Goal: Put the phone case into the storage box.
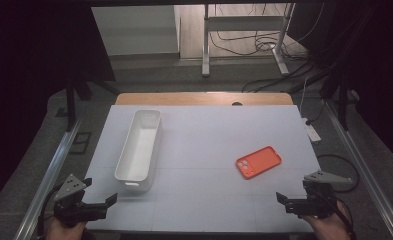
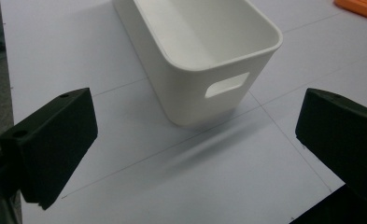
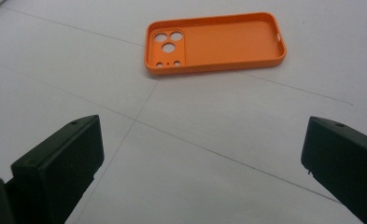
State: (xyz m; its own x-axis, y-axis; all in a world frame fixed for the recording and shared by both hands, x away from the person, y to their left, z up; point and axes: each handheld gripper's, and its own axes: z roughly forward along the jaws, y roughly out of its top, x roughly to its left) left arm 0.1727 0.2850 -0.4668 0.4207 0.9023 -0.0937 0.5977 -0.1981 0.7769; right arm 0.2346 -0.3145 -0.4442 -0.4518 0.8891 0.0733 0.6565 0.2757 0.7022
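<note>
At the lower left of the high view the left tongs (image 1: 96, 202) are held over the desk's (image 1: 209, 145) near corner, jaws spread wide with nothing between them and nothing touched. In the left gripper view the two black jaws are seen far apart at the frame's lower corners, with the white bin (image 2: 204, 51) ahead of them, well apart from both; its inside is seen bare, and a handle slot is cut in its near end wall. In the high view the bin (image 1: 139, 145) lies lengthwise at left of centre, with open white surface between it and the orange phone case (image 1: 258, 162) at right of centre. At the lower right the right tongs (image 1: 290, 202) are likewise spread wide and unloaded; in the right gripper view the case (image 3: 214, 42) lies hollow side up in the upper middle, well clear of the jaws.
</note>
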